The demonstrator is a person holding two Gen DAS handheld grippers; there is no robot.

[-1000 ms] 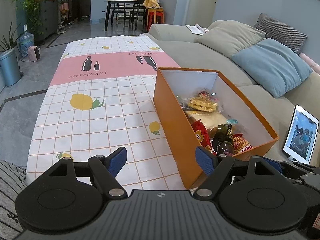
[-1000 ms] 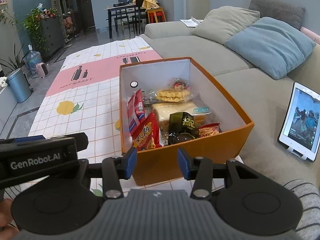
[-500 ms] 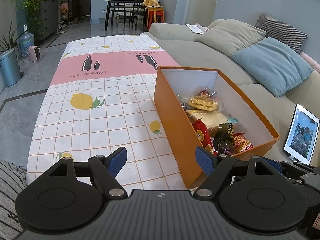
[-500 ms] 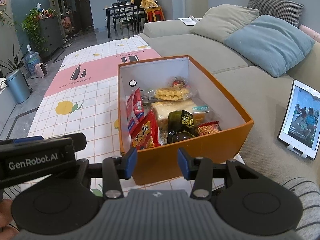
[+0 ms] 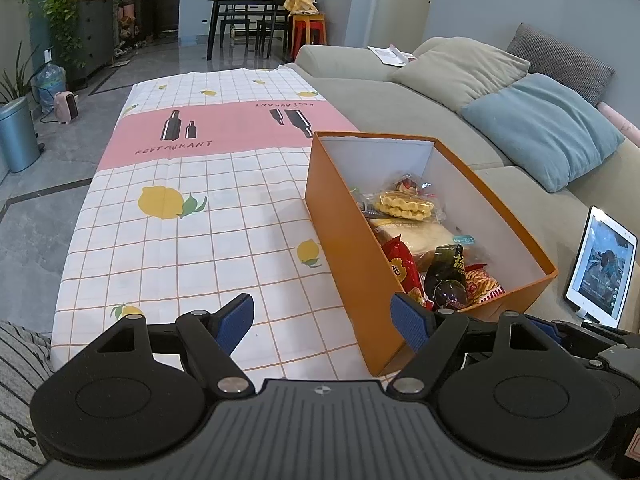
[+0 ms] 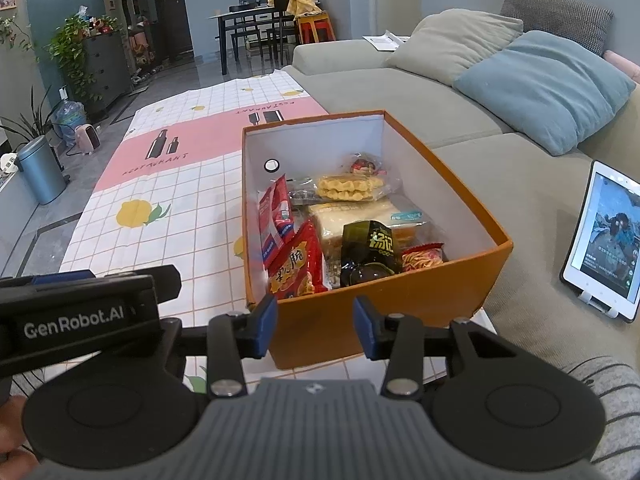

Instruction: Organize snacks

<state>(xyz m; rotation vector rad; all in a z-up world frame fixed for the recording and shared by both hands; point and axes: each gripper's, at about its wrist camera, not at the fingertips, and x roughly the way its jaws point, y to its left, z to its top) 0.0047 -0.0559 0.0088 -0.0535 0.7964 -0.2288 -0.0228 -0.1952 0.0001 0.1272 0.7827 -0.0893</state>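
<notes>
Inside the orange box (image 6: 384,308), light crinkly snack packets (image 6: 298,262) suit edge pinches; left gripper (image 5: 322,322) and right gripper (image 6: 315,328) gape empty.

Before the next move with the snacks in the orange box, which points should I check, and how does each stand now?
1. Left gripper open, empty: ok.
2. Right gripper partly open, empty, in front of the orange box: ok.
3. Box without lid, snacks reachable from above: ok.
4. Red packet and dark packet stand near the front wall: ok.
5. Tablecloth left of the box bare: ok.
6. Snacks hidden under others: cannot tell.
</notes>
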